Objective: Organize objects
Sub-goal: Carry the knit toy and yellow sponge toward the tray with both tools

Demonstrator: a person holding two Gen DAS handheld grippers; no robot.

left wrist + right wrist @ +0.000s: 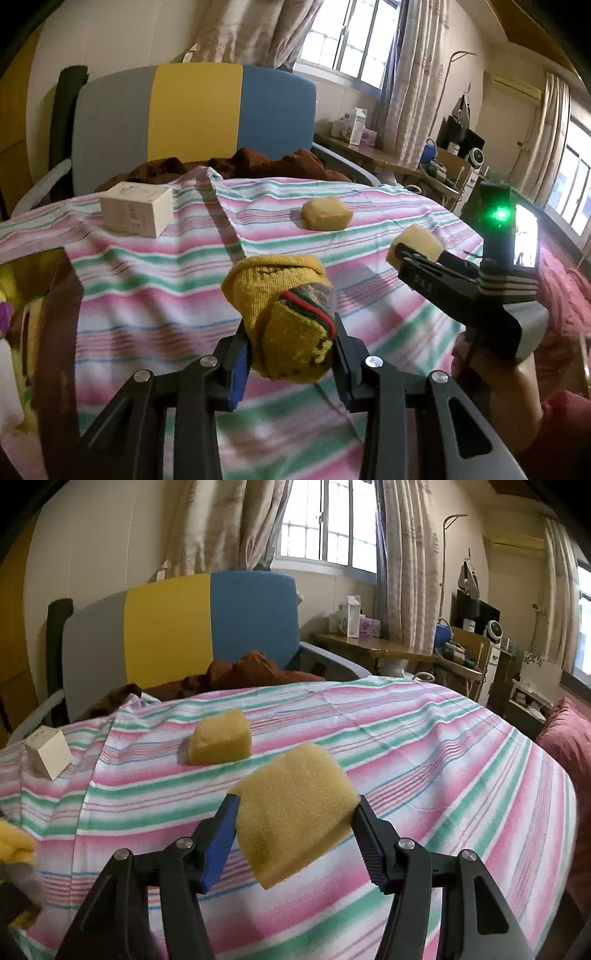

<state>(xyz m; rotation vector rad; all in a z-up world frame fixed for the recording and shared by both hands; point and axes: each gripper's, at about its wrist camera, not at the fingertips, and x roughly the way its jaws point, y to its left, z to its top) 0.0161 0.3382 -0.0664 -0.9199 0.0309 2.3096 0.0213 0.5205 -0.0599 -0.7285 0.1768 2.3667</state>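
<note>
My left gripper [291, 343] is clenched on a rolled yellow sock [284, 314], held above the striped sheet [147, 295]. My right gripper [295, 834] grasps a yellow sponge [295, 808] between both pads, also off the sheet. A second sponge [220, 742] lies on the sheet beyond it, and a white box [136, 209] sits far left near the headboard [195, 110].
</note>
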